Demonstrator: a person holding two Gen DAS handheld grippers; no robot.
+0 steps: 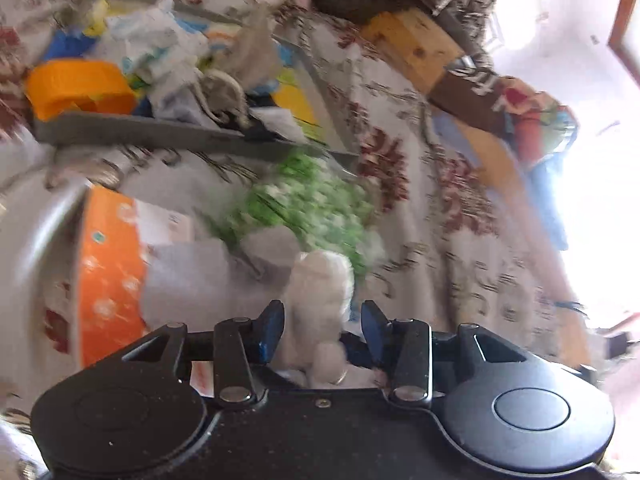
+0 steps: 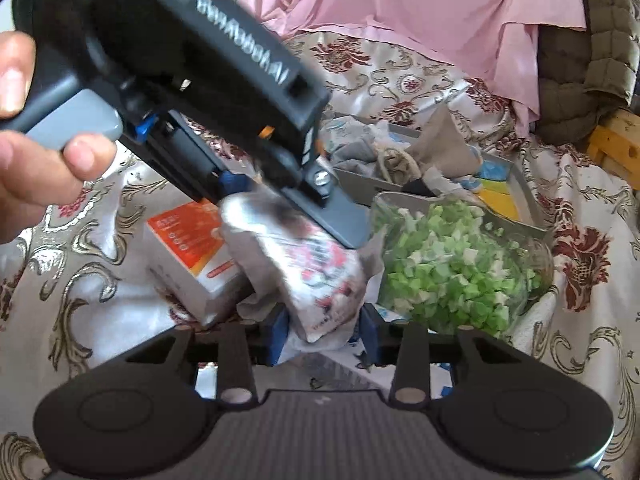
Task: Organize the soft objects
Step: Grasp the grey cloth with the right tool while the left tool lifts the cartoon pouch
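Both grippers clamp one white pack (image 2: 320,280), frame centre: right gripper (image 2: 324,332) at its lower end, left gripper (image 1: 322,328) on top. Grey tray (image 2: 524,196) upper right, green bag (image 2: 452,264) beside it.

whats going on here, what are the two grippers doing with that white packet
A person is working over a floral bedspread with a handheld gripper in each hand. Both grippers have hold of one soft white printed packet: the right gripper clamps its near end, and the left gripper grips the other end. A bag of green bits and an orange box lie beside it, with a grey tray of soft things behind.
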